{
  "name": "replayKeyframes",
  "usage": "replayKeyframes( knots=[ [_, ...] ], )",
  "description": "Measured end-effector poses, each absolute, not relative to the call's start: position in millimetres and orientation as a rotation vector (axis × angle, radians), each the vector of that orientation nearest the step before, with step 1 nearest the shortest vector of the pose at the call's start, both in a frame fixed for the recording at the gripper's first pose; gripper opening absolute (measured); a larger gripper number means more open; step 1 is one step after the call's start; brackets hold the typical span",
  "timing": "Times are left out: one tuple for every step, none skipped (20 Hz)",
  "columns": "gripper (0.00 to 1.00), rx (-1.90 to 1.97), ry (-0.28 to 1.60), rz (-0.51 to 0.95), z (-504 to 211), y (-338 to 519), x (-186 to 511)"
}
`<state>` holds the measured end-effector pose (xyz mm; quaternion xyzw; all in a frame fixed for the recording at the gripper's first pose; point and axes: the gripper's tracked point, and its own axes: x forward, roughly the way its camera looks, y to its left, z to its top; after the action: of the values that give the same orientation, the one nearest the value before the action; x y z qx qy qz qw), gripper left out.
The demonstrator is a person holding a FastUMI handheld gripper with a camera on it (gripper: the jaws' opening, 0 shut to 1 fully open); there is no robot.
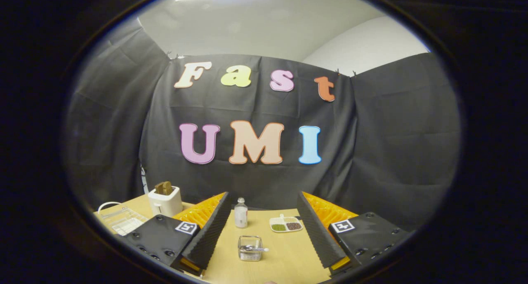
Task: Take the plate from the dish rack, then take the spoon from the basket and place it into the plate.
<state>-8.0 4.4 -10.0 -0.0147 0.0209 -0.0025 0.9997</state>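
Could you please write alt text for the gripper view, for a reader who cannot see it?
The gripper is open, its fingers wide apart above a wooden table. Between them stands a small wire basket holding a spoon, with a small bottle and a divided dish beyond. A toaster stands farther left.

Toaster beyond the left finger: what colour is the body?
White, with brown toast sticking out the top, toaster in gripper view. Gripper fingers open, empty.

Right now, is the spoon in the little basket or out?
In. The spoon lies inside the wire basket on the table, ahead between the open gripper fingers.
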Motion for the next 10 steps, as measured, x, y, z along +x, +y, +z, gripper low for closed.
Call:
replayKeyframes(
  knots=[
    [1.00, -0.030, 0.040, -0.009, -9, 10, -9],
    [1.00, -0.030, 0.037, -0.015, -9, 14, -10],
    [1.00, -0.032, 0.037, -0.025, -9, 19, -10],
    [1.00, -0.035, 0.043, -0.028, -12, 25, -12],
    [1.00, -0.040, 0.052, -0.024, -15, 34, -13],
    [1.00, -0.051, 0.063, -0.022, -18, 43, -14],
    [1.00, -0.069, 0.072, -0.024, -20, 50, -15],
    [1.00, -0.093, 0.077, -0.033, -21, 55, -16],
    [1.00, -0.116, 0.080, -0.041, -23, 60, -16],
    [1.00, -0.133, 0.081, -0.043, -25, 68, -17]
  ],
)
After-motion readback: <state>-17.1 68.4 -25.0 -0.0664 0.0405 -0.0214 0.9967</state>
